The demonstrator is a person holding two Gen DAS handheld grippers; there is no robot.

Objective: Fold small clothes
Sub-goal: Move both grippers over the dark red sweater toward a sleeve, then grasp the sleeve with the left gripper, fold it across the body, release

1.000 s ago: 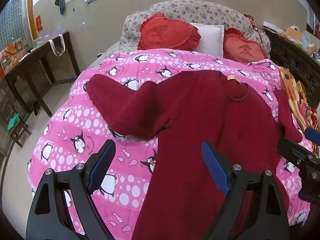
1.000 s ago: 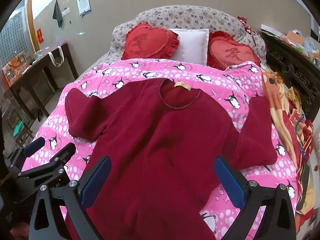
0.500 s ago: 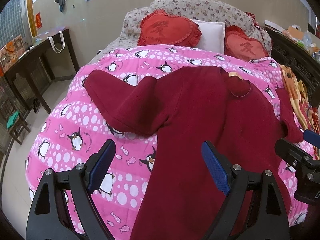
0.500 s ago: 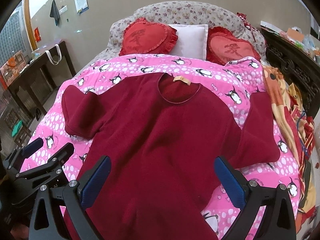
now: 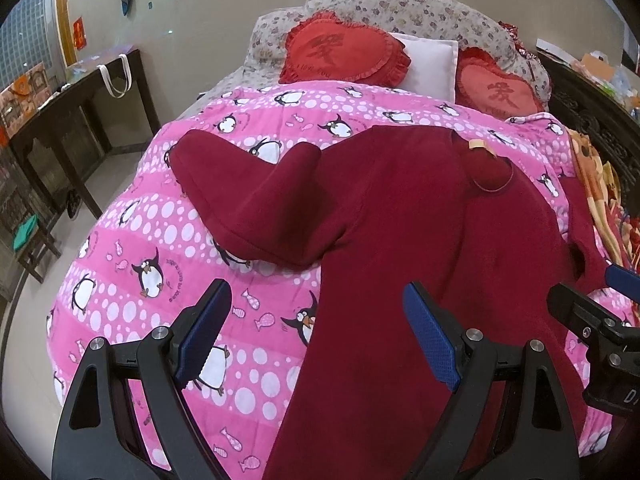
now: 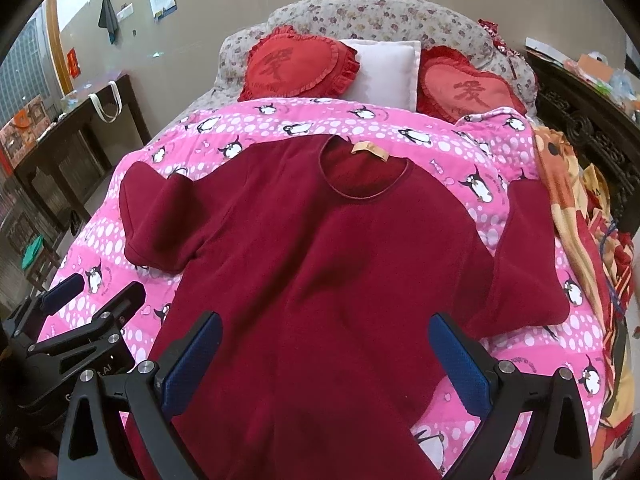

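Bedding comes first: a pink penguin quilt point(image 6: 400, 128) gives a broad flat surface. On it a dark red shirt point(image 6: 320, 260) lies face up, sleeves out, ready for folding. Left gripper point(image 5: 316, 336) and right gripper point(image 6: 324, 360) hover above its lower half, jaws wide, empty.

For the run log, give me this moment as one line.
shirt: flat on quilt, unfolded | left tongs: open, empty | right tongs: open, empty

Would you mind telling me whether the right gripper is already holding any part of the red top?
No, the right gripper hangs open above the red top, which lies spread flat on the penguin quilt.
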